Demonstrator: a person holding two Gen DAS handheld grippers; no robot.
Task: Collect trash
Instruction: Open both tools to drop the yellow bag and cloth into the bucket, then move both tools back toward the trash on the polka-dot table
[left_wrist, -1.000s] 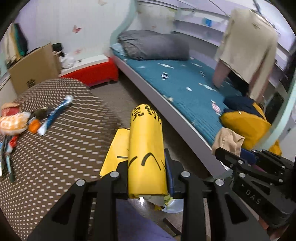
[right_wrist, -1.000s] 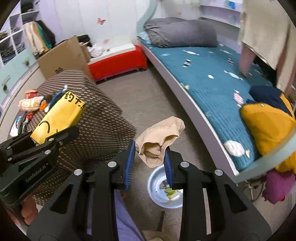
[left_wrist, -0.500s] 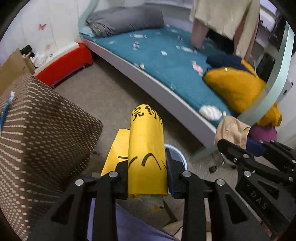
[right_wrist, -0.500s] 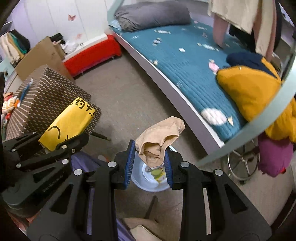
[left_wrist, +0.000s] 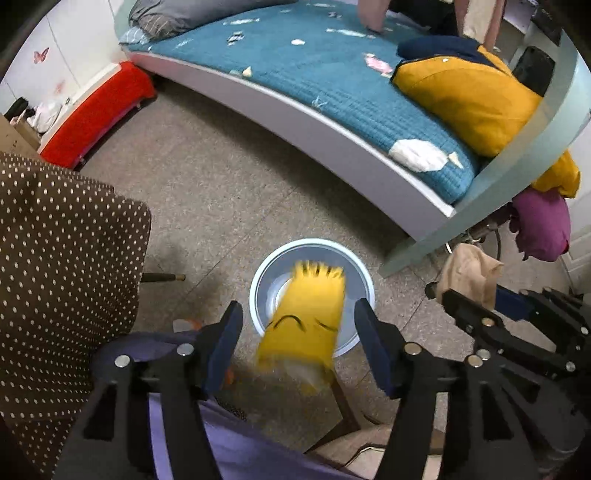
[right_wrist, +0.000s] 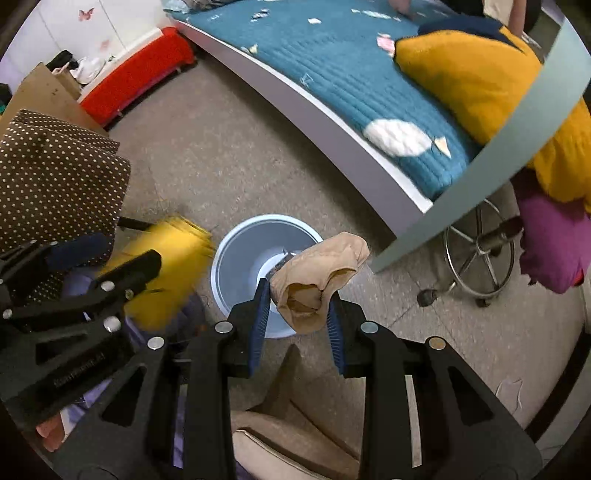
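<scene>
Directly above the round pale-blue plastic bin (left_wrist: 364, 284) on the floor, the left gripper (left_wrist: 298, 334) has its jaws spread wide, and the blurred yellow paper wrapper with black markings (left_wrist: 304, 325) hangs loose between them, touching neither pad. Just beside it, the right gripper (right_wrist: 295, 314) pinches a crumpled beige cloth (right_wrist: 317, 273) over the bin's near rim.

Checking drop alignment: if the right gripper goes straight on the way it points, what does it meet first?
Likely the pale blue bin: the right gripper, shut on a beige crumpled wrapper, points into its open mouth. Depth is unclear.
</scene>
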